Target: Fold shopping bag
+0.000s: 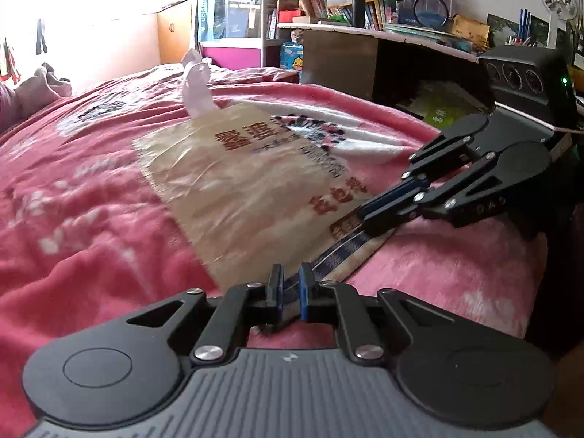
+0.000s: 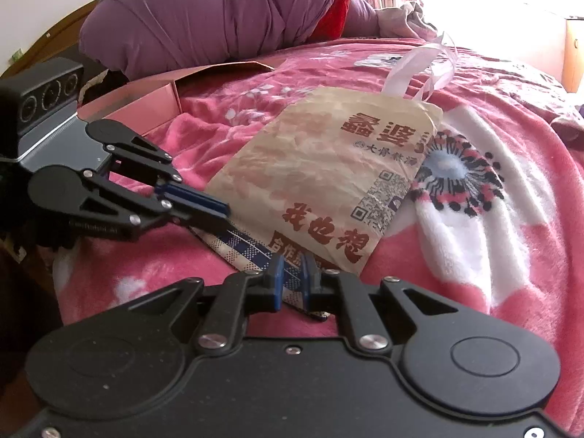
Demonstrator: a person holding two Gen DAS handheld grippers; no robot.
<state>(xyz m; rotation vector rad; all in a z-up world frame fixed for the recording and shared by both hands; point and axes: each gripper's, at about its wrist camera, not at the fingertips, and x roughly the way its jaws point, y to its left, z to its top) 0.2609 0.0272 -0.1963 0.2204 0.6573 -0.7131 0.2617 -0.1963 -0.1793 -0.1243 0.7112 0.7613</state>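
A beige plastic shopping bag (image 1: 248,182) (image 2: 310,168) with red characters and a QR code lies flat on a pink blanket. Its white handles (image 1: 197,84) (image 2: 419,69) point away from me. A blue checked strip (image 1: 339,252) (image 2: 248,252) runs along its near bottom edge. My left gripper (image 1: 291,284) is shut on that edge at the bag's left corner, and it shows from the side in the right wrist view (image 2: 224,215). My right gripper (image 2: 292,273) is shut on the same edge near the right corner, also seen in the left wrist view (image 1: 367,217).
The pink flowered blanket (image 1: 91,200) (image 2: 474,255) covers the bed. A purple quilt (image 2: 219,11) and a pink cardboard box (image 2: 146,98) lie beyond the bag on the left. A dark desk with crowded bookshelves (image 1: 365,29) stands past the bed's right edge.
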